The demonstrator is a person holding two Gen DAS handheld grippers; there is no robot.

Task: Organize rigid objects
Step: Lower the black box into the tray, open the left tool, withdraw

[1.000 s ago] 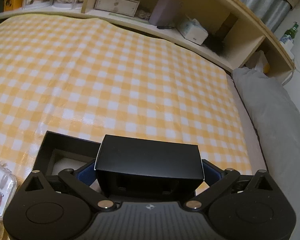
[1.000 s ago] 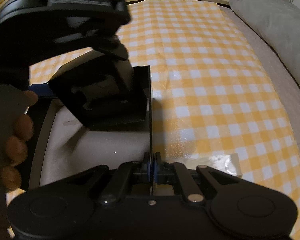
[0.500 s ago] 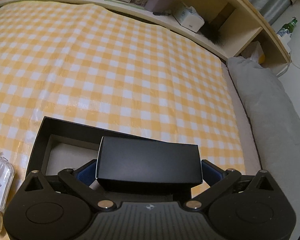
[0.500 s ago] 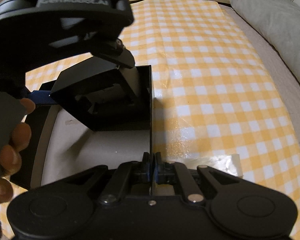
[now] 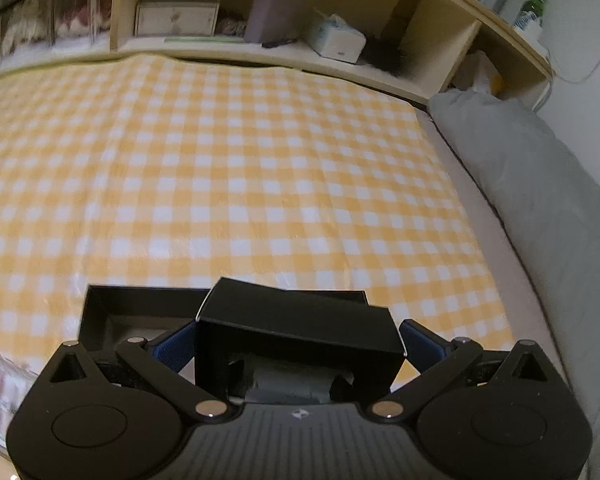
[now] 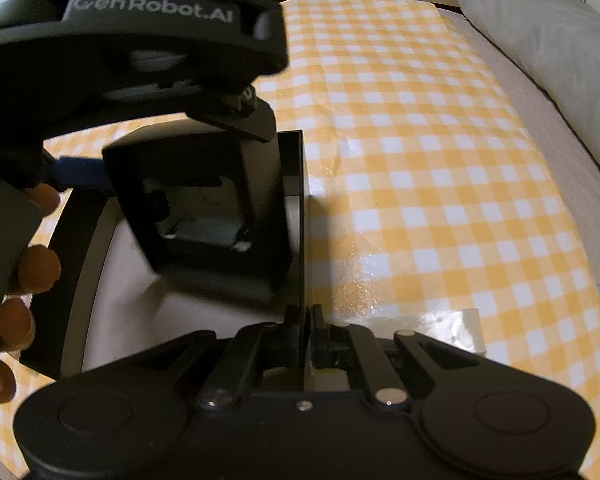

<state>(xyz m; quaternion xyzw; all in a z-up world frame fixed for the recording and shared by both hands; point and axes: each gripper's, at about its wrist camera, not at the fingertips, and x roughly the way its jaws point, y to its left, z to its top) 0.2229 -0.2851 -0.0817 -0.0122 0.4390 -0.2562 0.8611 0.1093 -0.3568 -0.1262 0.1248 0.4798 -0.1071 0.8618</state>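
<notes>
My left gripper (image 5: pixel 296 344) is shut on a small black carton (image 5: pixel 300 328), its blue pads pressing the two ends. The carton hangs tilted over a larger open black box (image 5: pixel 140 294) with a pale lining, which lies on the yellow checked cloth. In the right wrist view the carton (image 6: pixel 204 208) shows its open underside just inside the big box's right wall (image 6: pixel 298 200). My right gripper (image 6: pixel 306 320) is shut on that wall near its front end. A person's fingers (image 6: pixel 36 268) wrap the left gripper's handle.
A grey pillow (image 5: pixel 540 184) runs along the right side. Behind the cloth a wooden shelf (image 5: pixel 380 76) holds a tissue box (image 5: pixel 336 40), a purple box and small drawers. A clear case of nail tips (image 5: pixel 0 392) lies at the left. A small clear packet (image 6: pixel 468 328) lies near my right gripper.
The left gripper has rolled with the carton, which now sits tilted and a little nearer the big box's right wall. The right gripper has kept its grip and place.
</notes>
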